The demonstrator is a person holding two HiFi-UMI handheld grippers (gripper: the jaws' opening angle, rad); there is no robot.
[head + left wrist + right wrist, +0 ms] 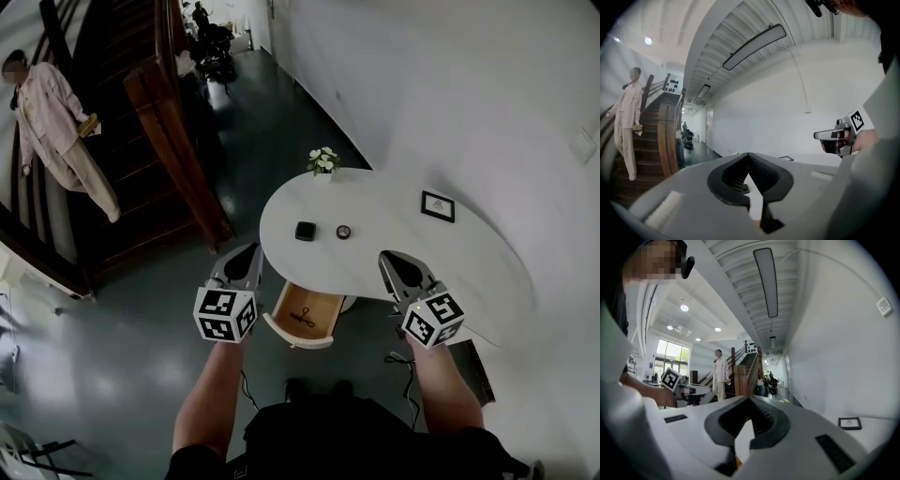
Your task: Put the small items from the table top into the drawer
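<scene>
**Colour and pattern findings**

Your table (403, 202) is plain white. On it you have a black square item (305, 231), a dark round item (343, 232) with a pale centre, a black-framed picture (437, 206) with a white face, and white flowers (323, 161) over green leaves. Below the table's near edge, the drawer (321, 302) is light wood inside with a white front, and it holds a black item (302, 317). The floor (141, 375) around the table is dark grey-green. Your left gripper (247, 251) and right gripper (390, 259) are grey with black ribbed pads (761, 172). Each cube is patterned in black-and-white squares.

Smooth white table (394, 214), light bare wood inside the drawer (322, 307), shiny dark floor (272, 141), dark brown wood stair rail (178, 150)
</scene>
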